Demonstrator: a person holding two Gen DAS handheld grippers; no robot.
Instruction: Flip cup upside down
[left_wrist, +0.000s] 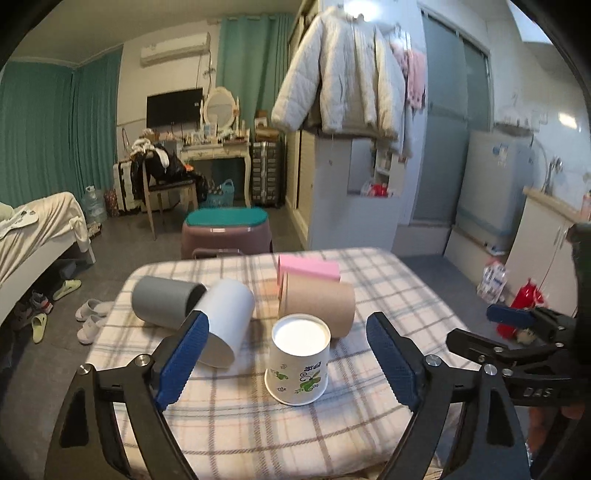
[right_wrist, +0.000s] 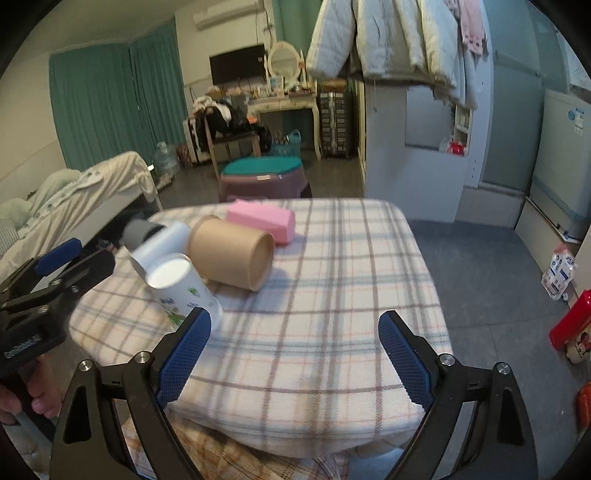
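At nine o'clock on the checked cloth (left_wrist: 369, 266) a grey tube (left_wrist: 162, 301) lay on its side, touching a white tube (left_wrist: 225, 321) just right of it. Right again lay a brown tube (left_wrist: 317, 301), with a pink block (left_wrist: 308, 267) behind it at twelve.

The cup (left_wrist: 297, 363) stood just in front of the brown tube, near the cloth's centre. Its wide rim was down on the cloth and its white base faced up, so the flip looked already made, and the step in hand was judged to be the release and retreat.

The left gripper (left_wrist: 284, 360) was spread wide, its blue pads (left_wrist: 184, 356) well apart at either side of the cup and touching nothing. To finish well, it should back straight toward six o'clock, keeping the jaws wide so neither pad clips the light paper wall, and staying clear of the white tube close by its left pad.

At three o'clock the right gripper (right_wrist: 295, 354) hung over bare cloth, also spread and empty.
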